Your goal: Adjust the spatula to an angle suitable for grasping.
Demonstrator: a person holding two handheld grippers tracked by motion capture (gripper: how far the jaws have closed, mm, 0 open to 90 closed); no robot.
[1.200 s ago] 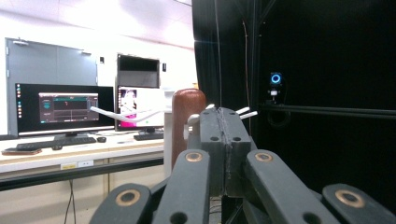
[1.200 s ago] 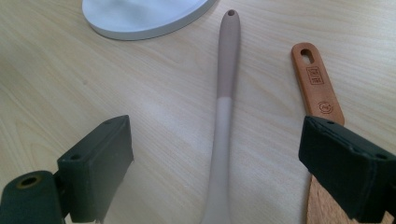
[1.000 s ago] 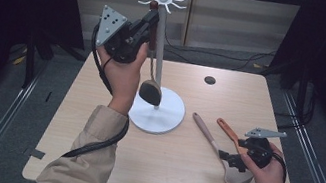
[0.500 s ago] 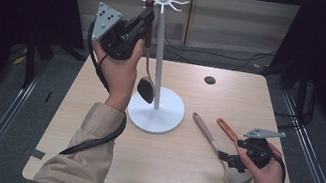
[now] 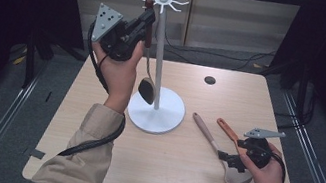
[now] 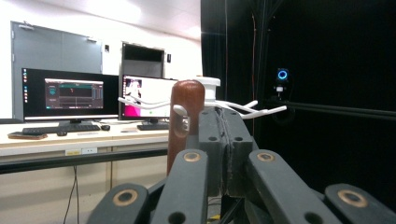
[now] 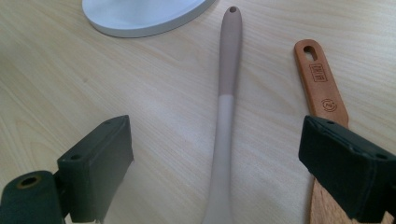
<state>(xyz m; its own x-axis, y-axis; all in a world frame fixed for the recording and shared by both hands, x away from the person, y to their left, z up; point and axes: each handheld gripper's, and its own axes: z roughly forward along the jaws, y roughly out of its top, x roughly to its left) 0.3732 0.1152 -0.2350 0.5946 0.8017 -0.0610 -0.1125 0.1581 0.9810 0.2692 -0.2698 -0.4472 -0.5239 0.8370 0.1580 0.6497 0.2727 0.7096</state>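
The ladle (image 5: 147,79), with a brown handle tip, thin metal shaft and dark bowl, is hanging beside the white rack (image 5: 159,65), its top level with the hooks. The left gripper (image 5: 146,23) is clamping its handle, jaws pressed together. Since a second ago the ladle has been rising; its bowl is now clear of the base. The right gripper (image 5: 224,156) is resting wide apart over the grey spoon (image 7: 226,107), the orange spatula (image 7: 322,88) just beside.

Brown-handled ladle (image 5: 147,76) vertical beside white rack (image 5: 159,70).
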